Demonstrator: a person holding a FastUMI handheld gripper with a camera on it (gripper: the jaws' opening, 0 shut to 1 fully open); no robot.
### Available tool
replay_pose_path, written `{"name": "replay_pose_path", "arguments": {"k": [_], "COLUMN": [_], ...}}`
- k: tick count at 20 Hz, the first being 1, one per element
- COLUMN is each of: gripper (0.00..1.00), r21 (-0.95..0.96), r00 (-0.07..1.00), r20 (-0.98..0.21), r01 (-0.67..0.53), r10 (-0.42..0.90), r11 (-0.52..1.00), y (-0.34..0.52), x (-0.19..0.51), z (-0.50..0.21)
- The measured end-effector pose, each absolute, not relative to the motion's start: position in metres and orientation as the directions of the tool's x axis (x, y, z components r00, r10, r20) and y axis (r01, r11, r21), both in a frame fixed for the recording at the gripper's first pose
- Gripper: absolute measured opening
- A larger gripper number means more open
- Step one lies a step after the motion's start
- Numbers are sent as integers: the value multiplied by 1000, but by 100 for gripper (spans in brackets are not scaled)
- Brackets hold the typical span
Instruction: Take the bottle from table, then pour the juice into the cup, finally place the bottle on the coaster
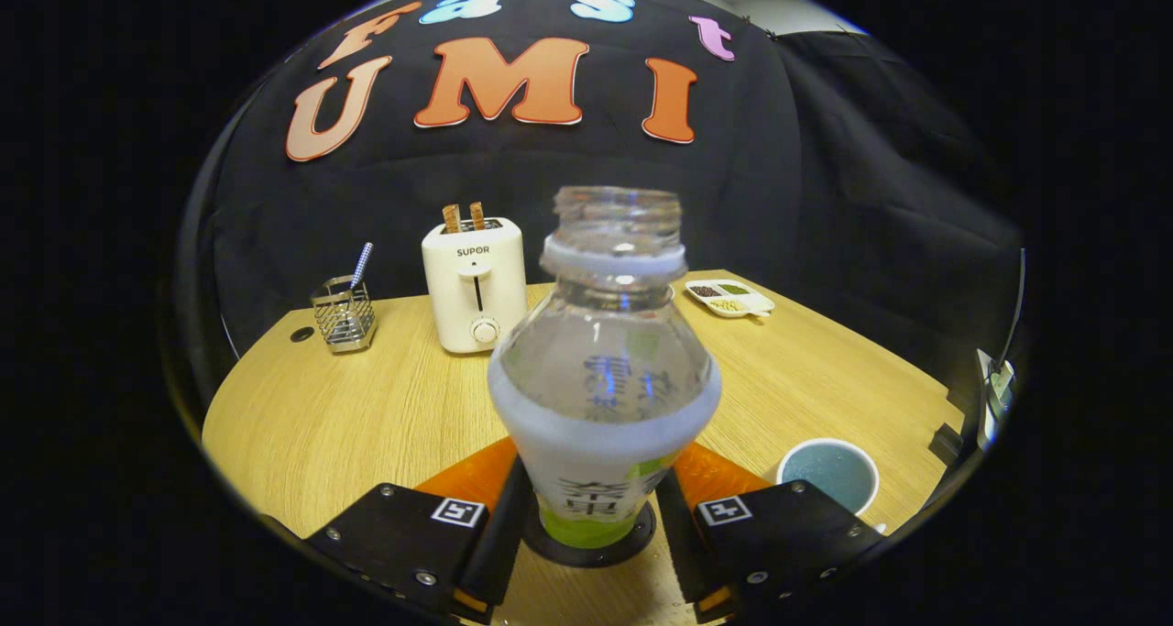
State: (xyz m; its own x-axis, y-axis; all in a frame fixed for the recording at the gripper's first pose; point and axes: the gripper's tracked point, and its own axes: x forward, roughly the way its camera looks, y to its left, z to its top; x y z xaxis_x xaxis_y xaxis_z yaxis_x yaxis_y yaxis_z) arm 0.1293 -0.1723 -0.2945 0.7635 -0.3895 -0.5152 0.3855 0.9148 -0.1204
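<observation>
Upright, the uncapped plastic bottle [605,378] stands on a dark round coaster [591,542] between the jaws of the gripper [589,516], both fingers [499,525] set against its lower sides, so the jaws hold it. Right of the bottle a blue cup [829,473] sits near the tabletop [348,415] edge. Beyond the bottle, across open wood, stand a white toaster [474,285], a wire utensil holder [345,314] and a small divided dish [730,298].

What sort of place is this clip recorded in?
Likely a staged kitchen-table booth: a wooden table against black cloth, with a toaster, a utensil rack and a cup. The gripper holds an open bottle over a black coaster.
</observation>
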Motion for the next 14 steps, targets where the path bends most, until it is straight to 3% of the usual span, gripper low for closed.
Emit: {"name": "replay_pose_path", "arguments": {"k": [4, 6, 14], "gripper": [92, 97, 97], "r21": [-111, -105, -110], "r00": [774, 787, 830], "r20": [-508, -493, -441], "r01": [376, 369, 329], "r10": [-377, -371, -343], "r11": [920, 923, 938], "y": [-167, -164, -128], "x": [124, 120, 83], "z": [-292, -284, -232]}}
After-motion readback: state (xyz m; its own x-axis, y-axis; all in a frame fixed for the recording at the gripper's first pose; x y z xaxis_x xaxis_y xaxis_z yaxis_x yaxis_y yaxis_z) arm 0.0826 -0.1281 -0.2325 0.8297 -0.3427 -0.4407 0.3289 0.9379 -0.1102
